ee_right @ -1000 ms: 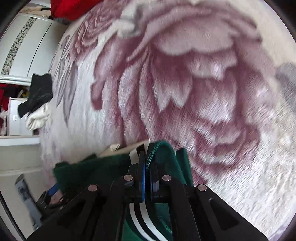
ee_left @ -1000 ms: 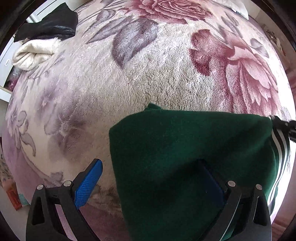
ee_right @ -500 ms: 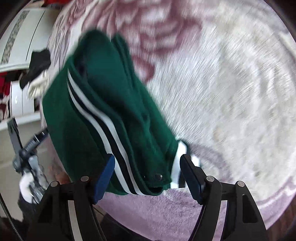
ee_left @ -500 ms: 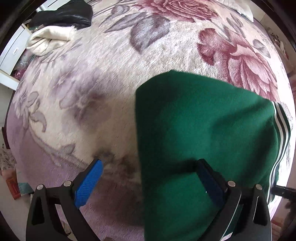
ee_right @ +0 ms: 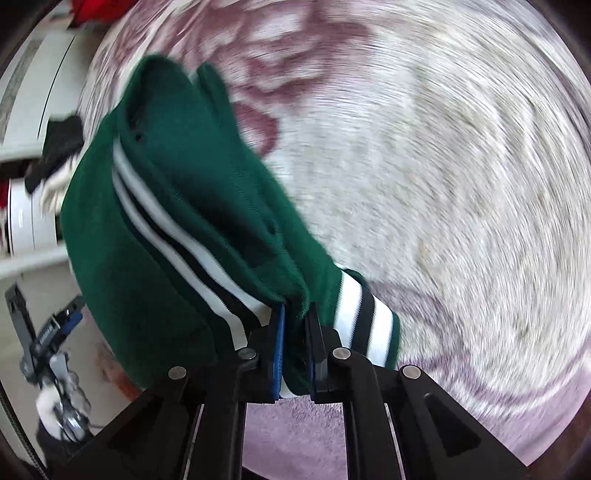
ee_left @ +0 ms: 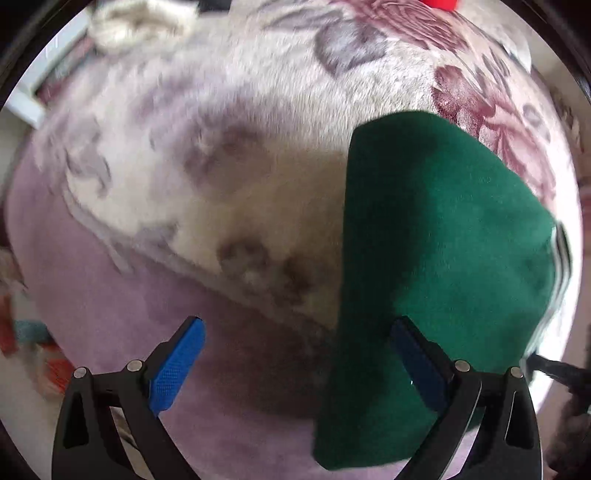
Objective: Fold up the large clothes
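A folded dark green jacket (ee_left: 443,240) with white and black stripes lies on the plush floral blanket (ee_left: 221,147). My left gripper (ee_left: 295,363) points straight down over the jacket's left edge, open wide, its right finger (ee_left: 417,365) over the cloth and its left finger over bare blanket. In the right wrist view the jacket (ee_right: 166,221) bulges up to the left. My right gripper (ee_right: 295,332) is closing, its blue pads pinching the striped hem corner between them. The left gripper (ee_right: 55,325) shows small at the far left.
A cream and black heap of clothes (ee_left: 140,22) lies at the blanket's far left; it also shows as dark cloth (ee_right: 55,147). Something red (ee_left: 439,3) sits at the far edge. White furniture (ee_right: 26,221) stands beyond. The blanket's plain purple border (ee_left: 110,314) runs near me.
The right gripper let go of the jacket, opened wide, dropped back to its near striped edge and closed on it. The left gripper slid leftward, still open; the jacket now sits further right.
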A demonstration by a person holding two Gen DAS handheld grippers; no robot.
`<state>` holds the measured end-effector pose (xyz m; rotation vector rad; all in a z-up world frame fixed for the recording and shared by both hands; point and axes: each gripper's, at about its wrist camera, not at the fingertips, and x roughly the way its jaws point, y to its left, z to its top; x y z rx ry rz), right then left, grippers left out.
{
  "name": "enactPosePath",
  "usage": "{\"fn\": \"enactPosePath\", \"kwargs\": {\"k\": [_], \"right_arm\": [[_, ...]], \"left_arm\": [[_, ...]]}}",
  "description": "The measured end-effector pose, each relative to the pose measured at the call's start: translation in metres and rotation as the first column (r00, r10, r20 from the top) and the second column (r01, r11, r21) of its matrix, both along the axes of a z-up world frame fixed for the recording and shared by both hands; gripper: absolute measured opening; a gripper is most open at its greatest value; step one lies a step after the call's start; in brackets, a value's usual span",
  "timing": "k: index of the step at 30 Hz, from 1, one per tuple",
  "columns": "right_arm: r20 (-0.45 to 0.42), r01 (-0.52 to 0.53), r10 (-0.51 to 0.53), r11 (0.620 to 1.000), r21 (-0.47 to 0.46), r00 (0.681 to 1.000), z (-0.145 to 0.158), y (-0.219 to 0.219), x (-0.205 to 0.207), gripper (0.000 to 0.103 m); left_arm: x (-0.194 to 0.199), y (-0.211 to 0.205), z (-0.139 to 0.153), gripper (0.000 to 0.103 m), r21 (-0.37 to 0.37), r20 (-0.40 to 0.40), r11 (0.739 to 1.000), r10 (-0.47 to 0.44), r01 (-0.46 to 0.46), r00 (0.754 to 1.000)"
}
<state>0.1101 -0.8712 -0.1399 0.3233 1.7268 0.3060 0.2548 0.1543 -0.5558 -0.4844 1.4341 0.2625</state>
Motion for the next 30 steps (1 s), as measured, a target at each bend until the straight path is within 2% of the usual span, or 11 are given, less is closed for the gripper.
{"fn": "enactPosePath", "kwargs": {"k": [2, 4, 6, 7, 13, 21, 25, 26, 27, 28, 30], "right_arm": [[-0.02, -0.019, 0.02, 0.999, 0.035, 1.0, 0.007, -0.001, 0.01, 0.012], [0.008, -0.054, 0.054, 0.997, 0.051, 0.999, 0.011, -0.002, 0.021, 0.027], [0.053, -0.068, 0.062, 0.991, 0.114, 0.997, 0.009, -0.003, 0.034, 0.095], [0.064, -0.072, 0.064, 0.986, 0.149, 0.996, 0.005, -0.001, 0.044, 0.103], [0.015, -0.145, 0.147, 0.945, 0.292, 0.989, -0.055, 0.017, 0.09, 0.103], [-0.041, -0.171, 0.247, 0.772, 0.612, 0.968, -0.08, 0.041, 0.123, 0.103], [-0.012, -0.241, 0.318, 0.743, 0.624, 0.948, -0.084, 0.078, 0.135, 0.102], [-0.009, -0.237, 0.311, 0.742, 0.627, 0.95, -0.083, 0.078, 0.139, 0.098], [-0.001, -0.232, 0.297, 0.749, 0.62, 0.955, -0.08, 0.074, 0.141, 0.079], [-0.003, -0.212, 0.273, 0.755, 0.62, 0.962, -0.079, 0.068, 0.141, 0.069], [-0.014, -0.166, 0.225, 0.758, 0.63, 0.974, -0.074, 0.055, 0.139, 0.059]], "left_arm": [[-0.009, 0.01, -0.01, 0.103, -0.164, 0.045, 0.985, 0.063, -0.055, 0.997], [-0.014, 0.015, -0.023, 0.103, -0.335, 0.09, 0.94, 0.109, -0.073, 0.99], [-0.012, 0.012, -0.035, 0.103, -0.435, 0.122, 0.899, 0.113, -0.049, 0.986], [-0.009, 0.008, -0.04, 0.103, -0.461, 0.135, 0.887, 0.105, -0.031, 0.985], [0.014, -0.012, -0.076, 0.103, -0.59, 0.164, 0.807, 0.089, 0.025, 0.982], [0.032, -0.016, -0.09, 0.103, -0.633, 0.197, 0.772, 0.097, 0.051, 0.975], [0.038, -0.013, -0.092, 0.103, -0.633, 0.18, 0.774, 0.116, 0.025, 0.977], [0.039, -0.012, -0.091, 0.103, -0.636, 0.185, 0.771, 0.131, 0.017, 0.974], [0.04, -0.008, -0.085, 0.102, -0.624, 0.205, 0.781, 0.15, 0.011, 0.967], [0.041, -0.007, -0.08, 0.102, -0.612, 0.227, 0.791, 0.158, 0.014, 0.961], [0.049, -0.005, -0.061, 0.1, -0.553, 0.281, 0.833, 0.157, 0.027, 0.947]]}}
